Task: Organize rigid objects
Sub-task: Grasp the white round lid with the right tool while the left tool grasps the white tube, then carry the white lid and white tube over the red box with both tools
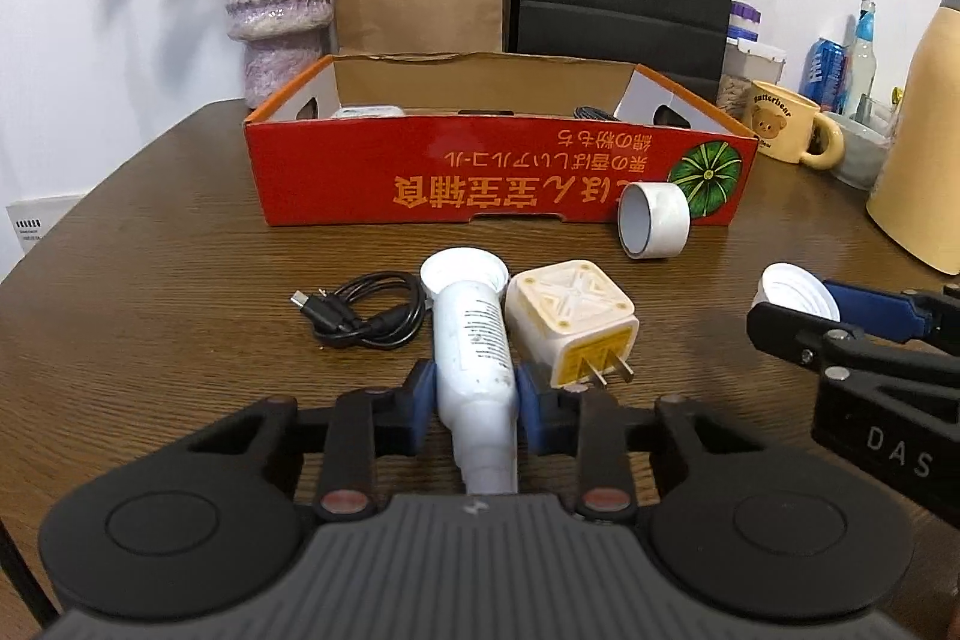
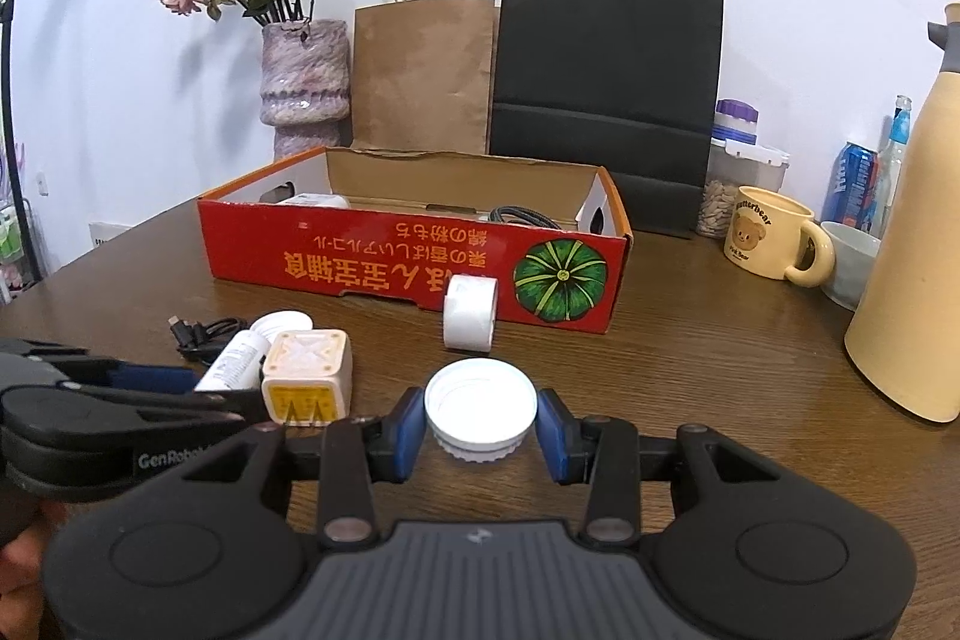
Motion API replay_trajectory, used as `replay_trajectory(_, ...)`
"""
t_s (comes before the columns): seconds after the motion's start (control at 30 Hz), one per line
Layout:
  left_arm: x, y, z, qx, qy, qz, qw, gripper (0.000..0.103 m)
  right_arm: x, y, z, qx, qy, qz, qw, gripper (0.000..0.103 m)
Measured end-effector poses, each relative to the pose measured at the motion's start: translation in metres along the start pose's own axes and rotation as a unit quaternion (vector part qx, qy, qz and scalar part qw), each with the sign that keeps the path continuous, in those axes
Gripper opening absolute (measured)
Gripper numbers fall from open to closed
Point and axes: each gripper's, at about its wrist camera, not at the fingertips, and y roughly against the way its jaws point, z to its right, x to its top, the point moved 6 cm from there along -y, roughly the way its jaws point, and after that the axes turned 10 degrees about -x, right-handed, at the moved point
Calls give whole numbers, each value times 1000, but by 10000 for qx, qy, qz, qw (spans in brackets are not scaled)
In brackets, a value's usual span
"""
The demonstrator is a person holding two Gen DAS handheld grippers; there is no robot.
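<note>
The left gripper point(image 1: 474, 394) is clamping its blue pads on the body of a white plastic tube with printed text point(image 1: 474, 340), which is lying on the dark wood-grain table point(image 1: 150, 280) with its wide white cap end pointing away from the camera. The jaws are closed hard on it, so the grasp looks complete, and the sensible next move is a straight lift before any travel. A cream square plug adapter with two metal prongs point(image 1: 570, 316) is sitting just beside the tube on its right, so dragging sideways risks knocking it. A coiled black USB cable point(image 1: 366, 313) is lying just to the left.

The right gripper point(image 2: 480, 421) is holding a round white ribbed plastic lid point(image 2: 480, 409) between its blue pads, open side up, slightly above the table. It is gripping across the full width of the lid, and a level wrist will keep the lid from tipping out.

Further off, a white roll of tape point(image 1: 654, 220) is resting on its side against the front wall of the red cardboard box with a green pumpkin picture point(image 1: 480, 172). The box is already holding a few items, and it looks like the place for both held pieces. Each gripper should be clearing the front wall from above and releasing low inside, one at a time so they are not crowding each other.
</note>
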Motion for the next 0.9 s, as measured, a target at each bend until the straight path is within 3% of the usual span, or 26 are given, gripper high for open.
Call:
replay_trajectory(0.53, 2, 18, 2, -97, -142, 232, 9996, 29, -1, 3, -2, -4, 10, 47, 10000, 39)
replay_trajectory(0.9, 18, 44, 3, -153, -155, 666, 9975, 29, 3, 13, -6, 22, 36, 204, 9998, 39)
